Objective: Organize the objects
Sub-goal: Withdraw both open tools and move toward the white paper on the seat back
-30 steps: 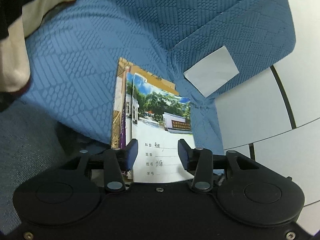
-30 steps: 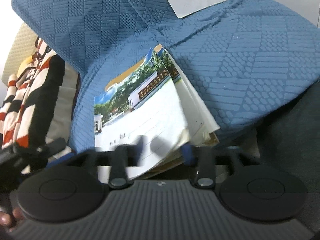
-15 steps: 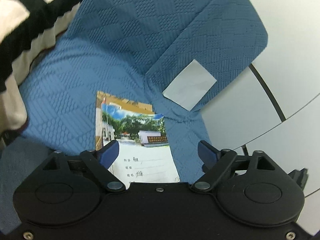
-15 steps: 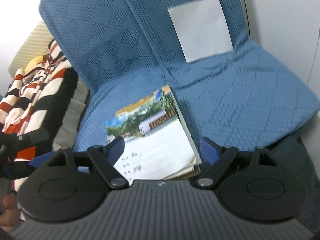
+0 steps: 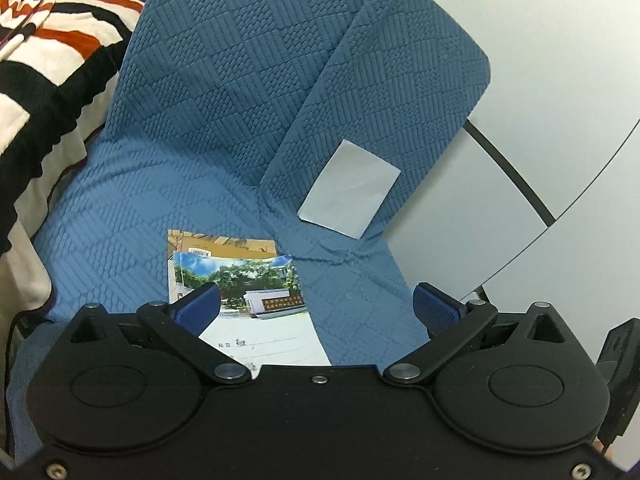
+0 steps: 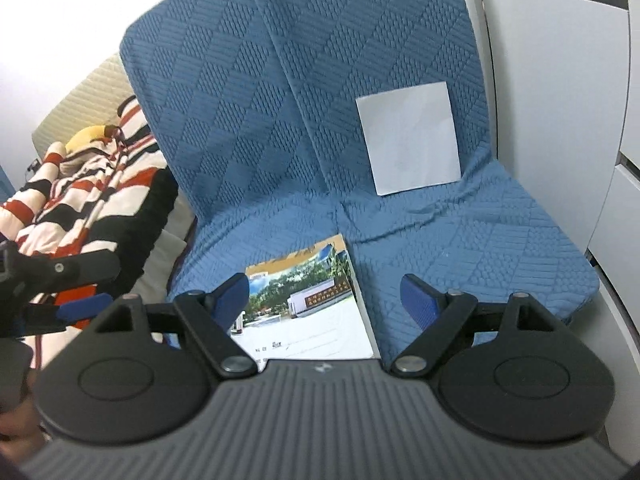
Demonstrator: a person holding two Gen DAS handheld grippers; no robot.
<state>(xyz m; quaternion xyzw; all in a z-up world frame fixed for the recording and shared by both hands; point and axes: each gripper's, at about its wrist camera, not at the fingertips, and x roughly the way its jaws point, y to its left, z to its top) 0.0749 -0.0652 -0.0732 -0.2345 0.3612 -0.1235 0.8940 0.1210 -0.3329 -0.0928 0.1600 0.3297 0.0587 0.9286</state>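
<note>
A stack of notebooks (image 5: 256, 300) with a photo cover of trees and a building lies flat on the blue quilted sofa seat (image 5: 132, 216); it also shows in the right wrist view (image 6: 316, 312). My left gripper (image 5: 316, 308) is open and empty, raised above and behind the stack. My right gripper (image 6: 324, 300) is open and empty, also back from the stack. A white sheet of paper (image 6: 408, 140) leans against the blue backrest; it also shows in the left wrist view (image 5: 348, 188).
A striped red, black and cream blanket (image 6: 88, 196) lies to the left of the seat, with the left gripper (image 6: 60, 288) in front of it. White cabinet panels (image 5: 520, 100) stand right of the sofa. The seat's front edge (image 6: 560, 308) drops off at the right.
Both grippers opened, let go of the notebooks and drew back and up. The stack now rests flat on the seat.
</note>
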